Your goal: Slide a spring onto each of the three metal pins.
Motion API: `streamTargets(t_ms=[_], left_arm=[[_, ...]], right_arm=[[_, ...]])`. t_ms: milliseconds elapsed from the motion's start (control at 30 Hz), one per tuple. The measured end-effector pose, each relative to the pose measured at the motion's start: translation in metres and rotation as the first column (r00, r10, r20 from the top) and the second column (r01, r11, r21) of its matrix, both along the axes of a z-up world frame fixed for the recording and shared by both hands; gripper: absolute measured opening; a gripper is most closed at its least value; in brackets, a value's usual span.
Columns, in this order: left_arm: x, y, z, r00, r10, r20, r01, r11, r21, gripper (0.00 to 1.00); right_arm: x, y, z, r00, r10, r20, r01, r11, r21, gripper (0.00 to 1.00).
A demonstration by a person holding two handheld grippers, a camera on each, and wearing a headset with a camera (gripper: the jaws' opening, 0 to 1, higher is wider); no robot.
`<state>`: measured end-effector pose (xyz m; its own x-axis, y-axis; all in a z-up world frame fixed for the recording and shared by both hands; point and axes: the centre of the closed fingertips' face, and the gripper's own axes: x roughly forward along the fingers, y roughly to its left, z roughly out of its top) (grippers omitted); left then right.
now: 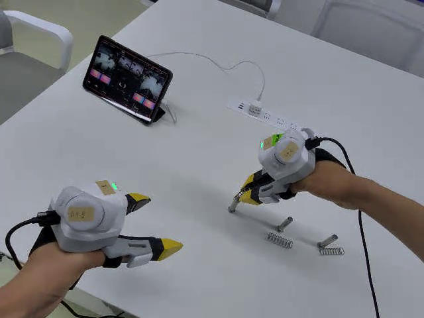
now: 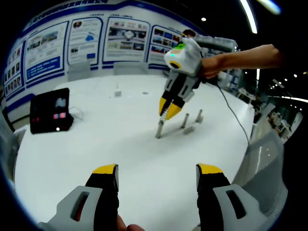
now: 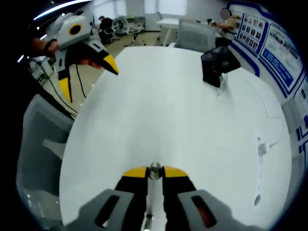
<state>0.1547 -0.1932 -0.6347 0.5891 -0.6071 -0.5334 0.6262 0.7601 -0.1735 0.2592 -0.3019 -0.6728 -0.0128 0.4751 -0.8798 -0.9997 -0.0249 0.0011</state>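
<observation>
The right gripper (image 1: 247, 190), in the middle right of the head view, has its jaws closed tight on one metal pin (image 1: 234, 204). The pin points down at the white bench (image 1: 192, 165). The left gripper (image 1: 158, 223), at the lower left, has its jaws spread wide apart and holds nothing. Two more pins (image 1: 285, 224) and two springs (image 1: 279, 240) lie on the bench at the lower right.

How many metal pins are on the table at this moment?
3. One pin stands below the held spring in the right gripper. A second pin and a third pin are on the table further right, each beside a loose spring.
</observation>
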Motion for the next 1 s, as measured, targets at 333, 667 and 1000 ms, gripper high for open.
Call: streamTargets(t_ms=[333,667,1000], left_arm=[[0.001,0.001,0.0,1.0,-0.001,0.008,0.001,1.0,-0.004,0.67],[-0.004,0.006,-0.003,1.0,0.021,0.001,-0.021,1.0,-0.009,0.66],[-0.005,0.01,-0.003,0.999,0.035,0.003,-0.035,0.999,-0.007,0.65]], right_arm=[[-0.001,0.002,-0.013,1.0,0.028,0.0,-0.028,0.999,-0.031,0.13],[-0.002,0.004,-0.029,0.999,0.052,0.007,-0.051,0.996,-0.068,0.13],[-0.004,0.004,-0.043,0.998,0.064,0.008,-0.063,0.994,-0.09,0.13]])
